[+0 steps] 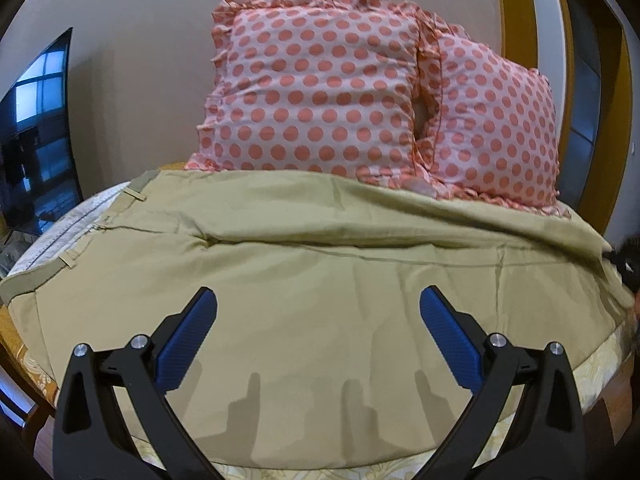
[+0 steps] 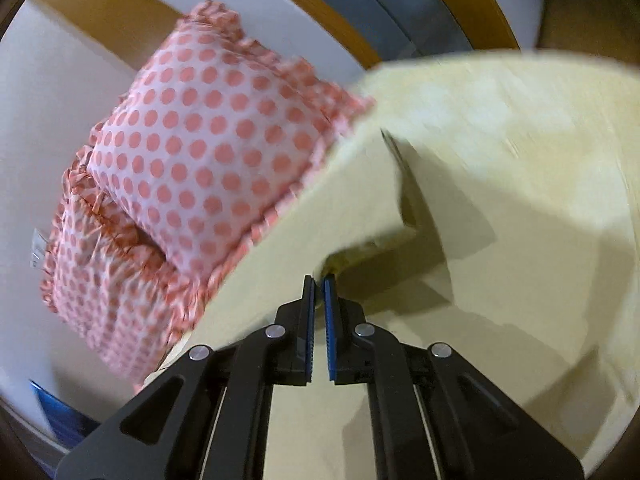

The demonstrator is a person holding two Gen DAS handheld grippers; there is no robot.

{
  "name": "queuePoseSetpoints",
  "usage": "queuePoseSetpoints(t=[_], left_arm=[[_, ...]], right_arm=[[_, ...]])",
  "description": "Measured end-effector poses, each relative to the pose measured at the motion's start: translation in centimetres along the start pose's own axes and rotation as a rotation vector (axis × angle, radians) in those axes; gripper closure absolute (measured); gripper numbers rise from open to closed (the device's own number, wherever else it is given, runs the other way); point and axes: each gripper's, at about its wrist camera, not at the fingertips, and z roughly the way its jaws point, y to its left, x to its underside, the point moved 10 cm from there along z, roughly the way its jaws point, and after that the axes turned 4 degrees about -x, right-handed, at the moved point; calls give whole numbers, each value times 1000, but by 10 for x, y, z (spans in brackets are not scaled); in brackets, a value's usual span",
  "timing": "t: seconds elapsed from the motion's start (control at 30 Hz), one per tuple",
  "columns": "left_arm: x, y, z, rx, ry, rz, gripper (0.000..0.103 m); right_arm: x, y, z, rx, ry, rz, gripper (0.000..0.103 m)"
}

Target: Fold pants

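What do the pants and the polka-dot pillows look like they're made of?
Pants: probably a woven cotton twill or chino cloth, matte khaki, with soft creases and stitched belt loops. The right gripper pinches an edge and the cloth drapes limply. Pillows: likely thin, light cotton or a blend, matte, pink with printed coral dots and gathered ruffle edges; the filling cannot be seen.

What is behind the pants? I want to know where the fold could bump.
Two dotted pillows stand behind the pants, against the wall. Their lower edges are hidden by the cloth.
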Motion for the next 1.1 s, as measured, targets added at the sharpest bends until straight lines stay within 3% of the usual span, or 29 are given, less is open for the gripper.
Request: queuePoseSetpoints(t=[0.1,0.13,0.17,0.23,0.3,0.37,0.4,0.43,0.57,0.63,0.73,0.97,1.1], left_arm=[[-4,6,-3,-25,-6,-11,2],[-5,10,-5,-37,-10,-15,2],[-4,12,-7,-48,-14,-17,2],[-5,20,-11,-73,-25,-23,2],[-5,26,-12,-92,-28,-30,2],[-8,31,-9,-75,-10,-48,2],[-10,32,-8,-61,-3,-54,2],[-14,33,-5,-28,3,-66,2],[-34,41,2,145,4,-159,2],[-49,55,14,169,14,-228,2],[-67,72,44,124,46,-275,2],[-107,92,160,41,261,-402,3],[-122,103,231,-128,396,-377,4]], right_arm=[[11,-12,-1,7,59,112,86],[12,-11,-1,0,64,126,73],[13,-11,-1,-8,69,137,52],[11,-8,-1,-31,52,148,45],[9,-9,3,-25,34,158,45],[6,-14,11,1,20,156,58],[5,-16,16,-4,25,158,90],[6,-18,21,-26,43,159,101],[-18,-14,-23,-149,-73,110,102],[-28,-19,-53,-173,-134,94,102],[-30,-31,-78,-171,-163,100,102],[-28,-37,-97,-151,-187,69,102],[-29,-32,-94,-142,-192,51,102]])
